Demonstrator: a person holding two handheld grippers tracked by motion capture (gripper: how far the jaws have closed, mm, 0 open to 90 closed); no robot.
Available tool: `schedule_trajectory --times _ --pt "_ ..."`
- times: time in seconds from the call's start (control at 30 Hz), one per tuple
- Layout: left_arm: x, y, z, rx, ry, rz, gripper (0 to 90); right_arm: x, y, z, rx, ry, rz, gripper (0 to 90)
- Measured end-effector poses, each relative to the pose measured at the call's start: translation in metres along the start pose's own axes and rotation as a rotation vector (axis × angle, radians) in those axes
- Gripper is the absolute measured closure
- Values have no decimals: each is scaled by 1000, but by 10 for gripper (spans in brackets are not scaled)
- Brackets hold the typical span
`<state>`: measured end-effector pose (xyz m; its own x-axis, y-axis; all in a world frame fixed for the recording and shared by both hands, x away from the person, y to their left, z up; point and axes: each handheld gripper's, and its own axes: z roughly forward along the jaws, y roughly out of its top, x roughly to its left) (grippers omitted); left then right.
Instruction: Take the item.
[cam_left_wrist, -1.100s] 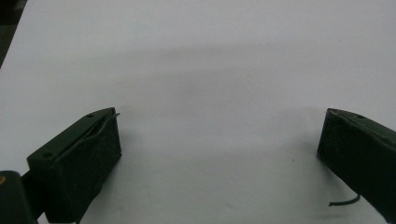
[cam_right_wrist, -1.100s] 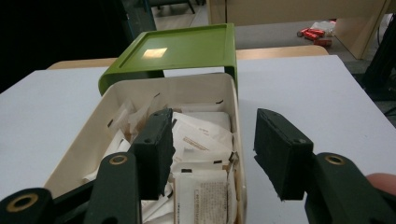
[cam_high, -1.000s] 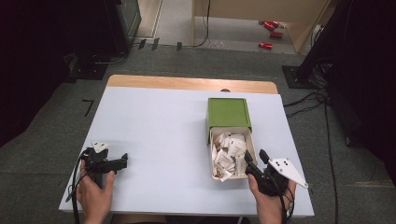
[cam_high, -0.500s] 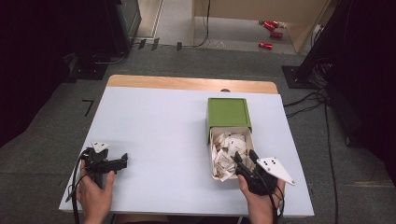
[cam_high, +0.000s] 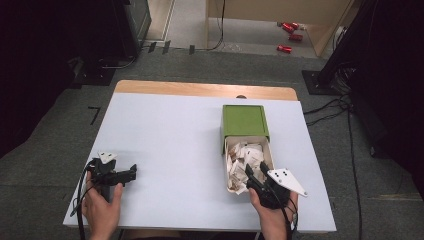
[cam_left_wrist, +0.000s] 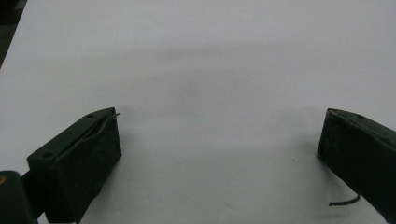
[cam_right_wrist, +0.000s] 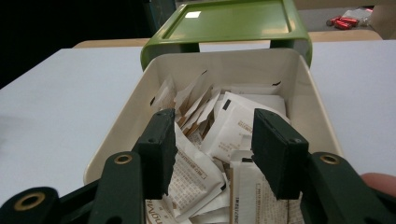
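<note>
While over box (cam_right_wrist: 140, 116) | right tool (cam_right_wrist: 214, 154) apart (empty) | packets (cam_right_wrist: 233, 126) just below

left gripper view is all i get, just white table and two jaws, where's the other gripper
Observer: The right gripper is over the near end of the cream box, at the table's right side.
Operator: anything in that box
Observer: It holds a heap of white paper sachets, some with brown print.
Operator: has it grabbed one
Observer: Not that I can see. In the right gripper view its jaws stand apart above the sachets, with none pinched between the pads.
Operator: is the box lidded
Observer: A green lid sits slid back over the far end, so the near part is open.
</note>
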<state>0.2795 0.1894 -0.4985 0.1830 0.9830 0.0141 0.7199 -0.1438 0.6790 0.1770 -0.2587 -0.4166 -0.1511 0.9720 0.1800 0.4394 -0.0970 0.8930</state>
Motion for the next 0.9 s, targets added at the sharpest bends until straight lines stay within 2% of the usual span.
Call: schedule_trajectory --times 0.23,0.37,0.5,0.9 --pt "0 0 0 -1 0 -1 0 3 -5 7 22 14 2 506" --pt "0 0 0 0 0 -1 0 7 -10 11 29 58 -16 500" --pt "0 0 0 0 0 -1 0 13 -15 18 54 76 -29 486" --pt "0 0 0 -1 0 -1 0 20 -27 32 107 61 -73 394"
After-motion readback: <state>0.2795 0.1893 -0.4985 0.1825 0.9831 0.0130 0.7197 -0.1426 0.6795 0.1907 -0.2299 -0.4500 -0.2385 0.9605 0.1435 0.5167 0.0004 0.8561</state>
